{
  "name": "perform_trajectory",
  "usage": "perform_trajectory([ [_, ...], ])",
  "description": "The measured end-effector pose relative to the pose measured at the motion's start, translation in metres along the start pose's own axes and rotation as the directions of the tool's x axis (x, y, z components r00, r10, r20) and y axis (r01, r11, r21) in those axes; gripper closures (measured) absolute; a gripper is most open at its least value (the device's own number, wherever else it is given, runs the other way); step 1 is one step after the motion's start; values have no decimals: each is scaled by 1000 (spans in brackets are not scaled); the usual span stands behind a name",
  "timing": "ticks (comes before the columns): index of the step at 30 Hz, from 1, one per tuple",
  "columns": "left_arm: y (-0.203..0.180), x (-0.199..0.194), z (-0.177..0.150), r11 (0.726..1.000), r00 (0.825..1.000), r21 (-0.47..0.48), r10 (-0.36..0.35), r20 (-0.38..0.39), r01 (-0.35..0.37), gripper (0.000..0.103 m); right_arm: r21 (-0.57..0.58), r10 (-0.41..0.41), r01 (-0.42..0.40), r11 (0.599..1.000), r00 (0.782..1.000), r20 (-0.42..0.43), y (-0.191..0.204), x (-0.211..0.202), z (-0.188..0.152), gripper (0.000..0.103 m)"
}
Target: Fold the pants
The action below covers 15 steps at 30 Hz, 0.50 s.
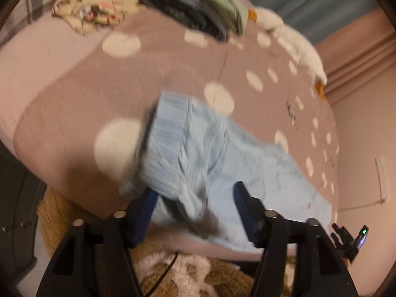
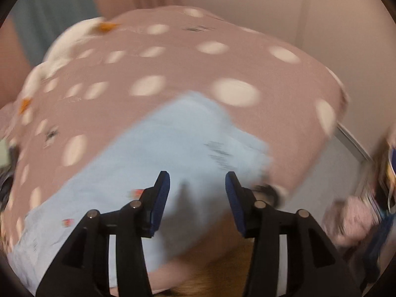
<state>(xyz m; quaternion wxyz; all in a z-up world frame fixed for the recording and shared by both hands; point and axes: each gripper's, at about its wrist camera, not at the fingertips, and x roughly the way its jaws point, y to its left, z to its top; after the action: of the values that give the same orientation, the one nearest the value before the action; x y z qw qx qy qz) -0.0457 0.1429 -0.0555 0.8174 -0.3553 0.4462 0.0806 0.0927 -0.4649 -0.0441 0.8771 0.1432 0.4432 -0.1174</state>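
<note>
The bed, under a pink-brown spotted cover, carries the light blue pants near its front edge, waistband end towards the left and lying flat, with a stack of other clothes well behind. The left gripper and right gripper both hang just above the pants, jaws parted with cloth below them but nothing pinched. Judged a release just after laying a fold; the next move calls for re-gripping an edge squarely for the following fold.
</note>
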Motion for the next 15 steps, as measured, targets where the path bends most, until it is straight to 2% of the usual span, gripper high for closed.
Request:
perform_trajectory([
  [2,1,2,10,1000,999,-1,12,41,-12,27,-74,99,-99,992,995,-1,34,-4,3,52],
  [4,6,14,20,1000,997,-5,19,69,-19,27,-162,208,-212,964,977,-38,77,-1,2,51],
  [5,8,23,22,1000,998,-13,15,56,-15,27,-197,248,-257,946,966,-66,96,0,-1,51],
  [6,13,34,23,999,1000,-30,19,24,-18,31,-241,310,-329,913,944,-113,124,3,-7,51],
  [7,16,42,22,998,999,-42,50,0,-50,55,-267,349,-378,886,925,-149,143,5,-11,52],
  [8,20,44,19,995,996,-38,92,-1,-92,60,-292,377,-418,860,907,-185,162,8,-15,52],
  [9,21,42,16,995,996,-34,91,5,-91,61,-331,409,-468,819,882,-235,189,10,-23,52],
  [11,19,33,10,994,995,-30,103,18,-102,68,-386,424,-510,769,858,-290,228,12,-37,52],
  [12,15,30,5,993,993,-16,117,18,-117,68,-399,431,-529,749,846,-313,240,13,-40,51],
  [13,13,29,0,991,991,-2,132,22,-132,68,-394,448,-570,721,817,-362,258,15,-47,51],
  [15,10,35,-11,973,976,67,219,6,-219,69,-342,487,-661,668,735,-472,288,20,-57,51],
])
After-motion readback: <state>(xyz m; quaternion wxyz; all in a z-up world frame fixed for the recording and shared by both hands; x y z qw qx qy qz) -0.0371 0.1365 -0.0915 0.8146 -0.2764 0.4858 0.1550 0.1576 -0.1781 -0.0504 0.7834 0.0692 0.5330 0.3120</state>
